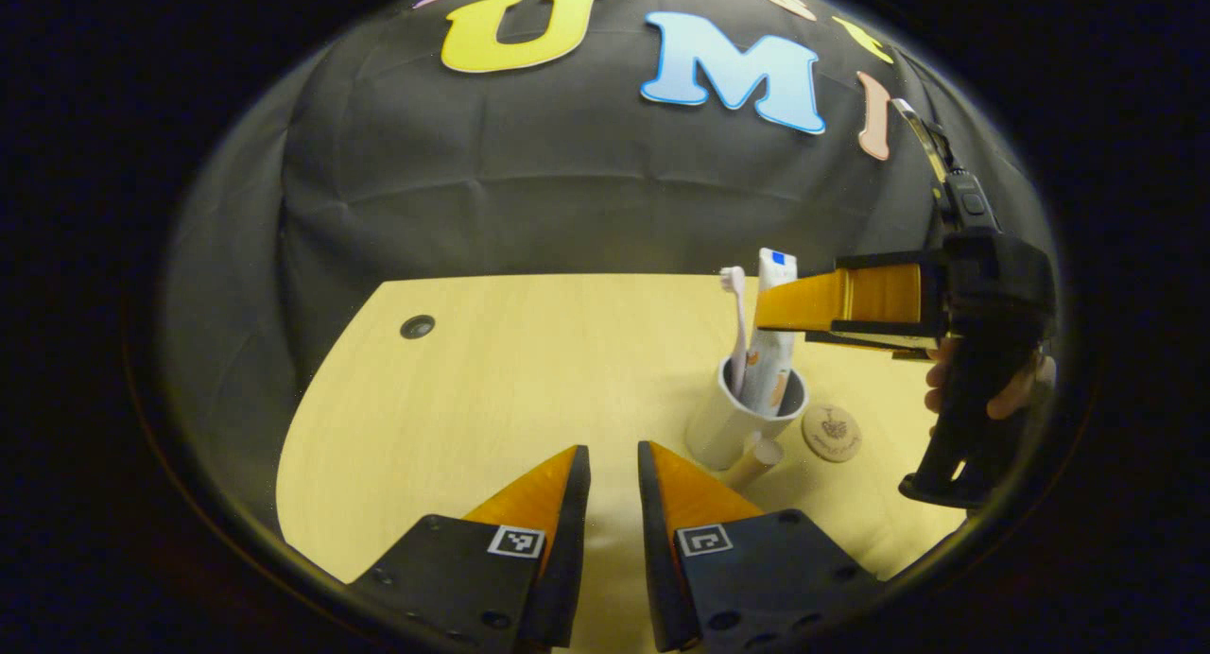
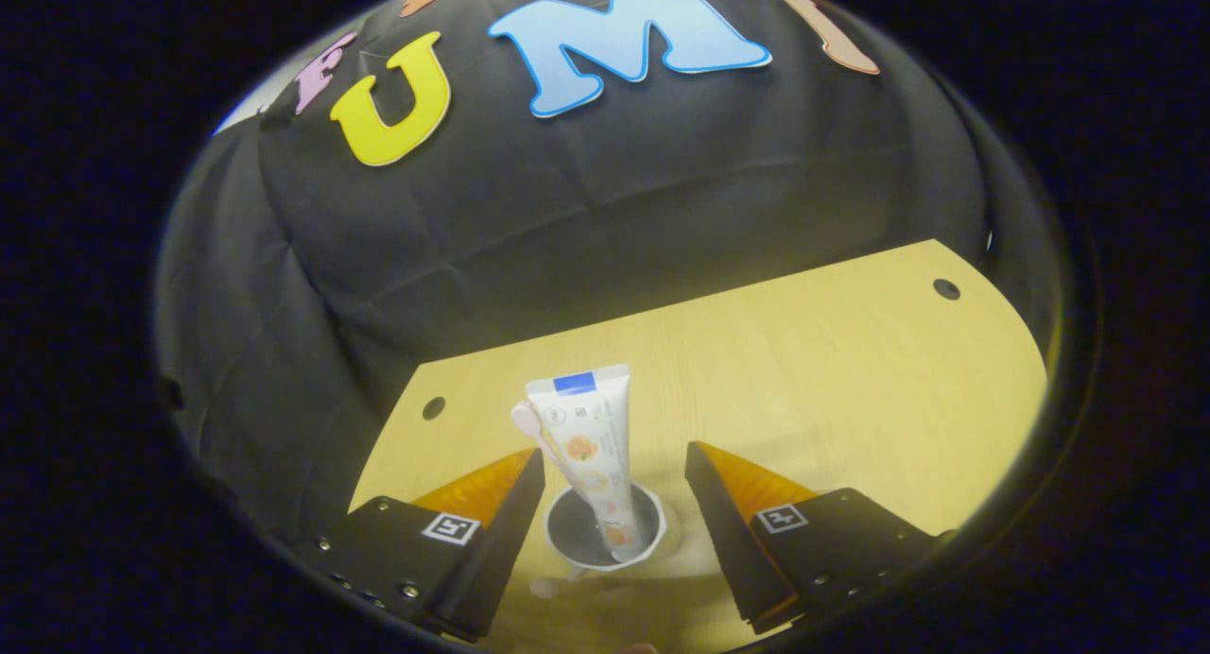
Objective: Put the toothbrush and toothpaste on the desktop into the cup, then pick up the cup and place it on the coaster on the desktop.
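A white cup stands on the wooden desktop with its handle turned toward me. A pink-headed toothbrush and a white toothpaste tube stand upright inside it. Just right of the cup lies a round wooden coaster, bare. My right gripper hovers over the cup, level with the tube's top. In the right gripper view it is open, its fingers either side of the toothpaste without touching, above the cup and toothbrush. My left gripper hangs near the front, fingers narrowly apart and holding nothing.
A hand holds the right gripper at the right edge. Small dark holes sit in the desktop's far corners. The black cloth wall rises behind the desk. Bare wood stretches left of the cup.
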A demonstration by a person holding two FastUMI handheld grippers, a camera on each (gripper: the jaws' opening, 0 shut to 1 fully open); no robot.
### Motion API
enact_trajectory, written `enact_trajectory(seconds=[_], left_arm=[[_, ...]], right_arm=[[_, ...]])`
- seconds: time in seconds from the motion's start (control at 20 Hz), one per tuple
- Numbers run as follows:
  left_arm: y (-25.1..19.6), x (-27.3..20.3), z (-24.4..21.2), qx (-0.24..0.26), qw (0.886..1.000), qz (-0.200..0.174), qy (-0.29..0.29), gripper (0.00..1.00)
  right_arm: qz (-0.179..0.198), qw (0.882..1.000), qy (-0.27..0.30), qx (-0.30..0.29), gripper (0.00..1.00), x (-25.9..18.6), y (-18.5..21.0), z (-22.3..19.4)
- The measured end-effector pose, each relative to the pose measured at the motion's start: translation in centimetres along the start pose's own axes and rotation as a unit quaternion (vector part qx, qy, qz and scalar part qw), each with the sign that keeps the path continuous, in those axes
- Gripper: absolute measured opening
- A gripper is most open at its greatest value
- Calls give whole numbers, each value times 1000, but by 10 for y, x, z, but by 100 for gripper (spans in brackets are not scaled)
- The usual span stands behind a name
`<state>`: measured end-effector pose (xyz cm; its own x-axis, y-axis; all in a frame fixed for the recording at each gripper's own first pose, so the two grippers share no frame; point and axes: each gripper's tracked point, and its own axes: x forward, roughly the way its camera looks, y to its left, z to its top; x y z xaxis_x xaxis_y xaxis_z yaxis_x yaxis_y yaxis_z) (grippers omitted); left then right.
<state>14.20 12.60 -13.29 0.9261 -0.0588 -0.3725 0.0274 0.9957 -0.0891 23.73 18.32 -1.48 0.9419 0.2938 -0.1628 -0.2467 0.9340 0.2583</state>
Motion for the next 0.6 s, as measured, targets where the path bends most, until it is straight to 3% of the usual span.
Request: enact_trajectory(seconds=[0.05,0.15,0.2,0.25,0.3,0.45,0.55,0.6], left_arm=[[-7,1,3,4,1000,-9,-1,41],[-23,2,8,17,999,-27,-2,32],[-31,2,12,24,999,-36,-2,41],[-38,5,15,30,999,-45,-2,37],[-46,6,17,35,998,-55,-1,41],[-77,6,13,45,993,-103,19,41],[-89,6,12,58,991,-119,30,53],[-89,8,13,64,990,-118,37,52]], right_arm=[[0,1000,-5,3,91,-4,-2,4],[-6,1000,-17,11,91,-14,-11,13],[-11,1000,-21,17,91,-18,-18,17],[-16,999,-23,23,91,-22,-26,18],[-23,999,-24,30,90,-26,-35,18],[-45,998,-21,49,90,-37,-61,15],[-58,996,-22,61,91,-44,-76,10],[-64,996,-20,66,90,-47,-82,7]])
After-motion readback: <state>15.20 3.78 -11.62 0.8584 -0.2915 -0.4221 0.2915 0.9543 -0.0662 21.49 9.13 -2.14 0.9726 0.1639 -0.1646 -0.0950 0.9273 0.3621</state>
